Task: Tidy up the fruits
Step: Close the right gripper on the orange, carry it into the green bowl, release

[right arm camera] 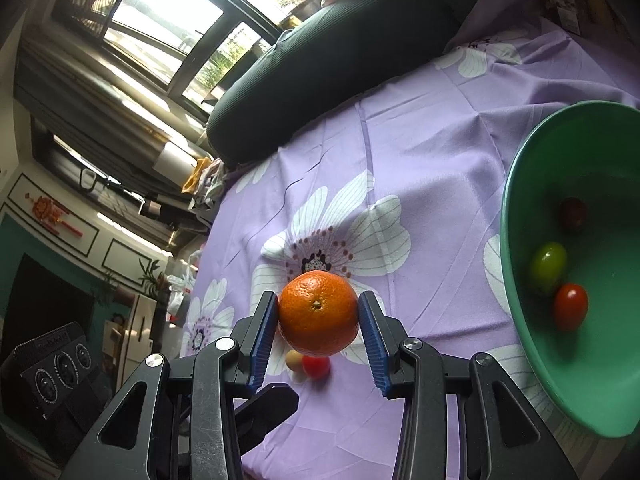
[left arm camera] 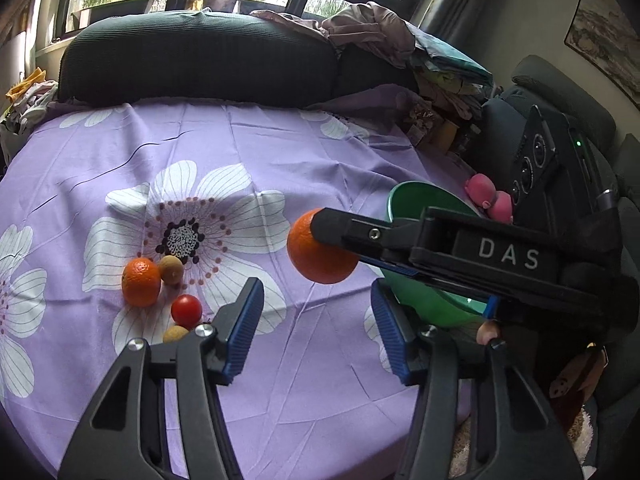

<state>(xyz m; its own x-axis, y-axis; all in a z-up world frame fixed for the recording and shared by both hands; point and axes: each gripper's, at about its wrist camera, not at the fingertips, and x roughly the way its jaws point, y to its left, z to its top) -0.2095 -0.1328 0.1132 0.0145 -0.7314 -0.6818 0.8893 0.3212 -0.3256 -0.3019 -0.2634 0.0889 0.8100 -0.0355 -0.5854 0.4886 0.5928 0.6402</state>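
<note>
A purple flowered cloth point(left arm camera: 320, 152) covers the bed; a green plastic bowl point(right arm camera: 516, 208) sits at its right edge. The right gripper point(right arm camera: 318, 320) reaches level over the cloth, its blue pads pinching a round orange mandarin point(right arm camera: 318, 312) clear of the surface. The left gripper point(left arm camera: 318, 320) hovers spread wide, holding nothing. Only the right wrist view shows the bowl's two red tomatoes and one green. Only the left shows a second mandarin point(left arm camera: 141, 282) on the cloth.

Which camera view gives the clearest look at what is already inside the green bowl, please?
The right wrist view: it looks into the green bowl, showing a red tomato, a green fruit and a dark fruit. In the left wrist view the right gripper covers most of the bowl, so no contents show.
</note>
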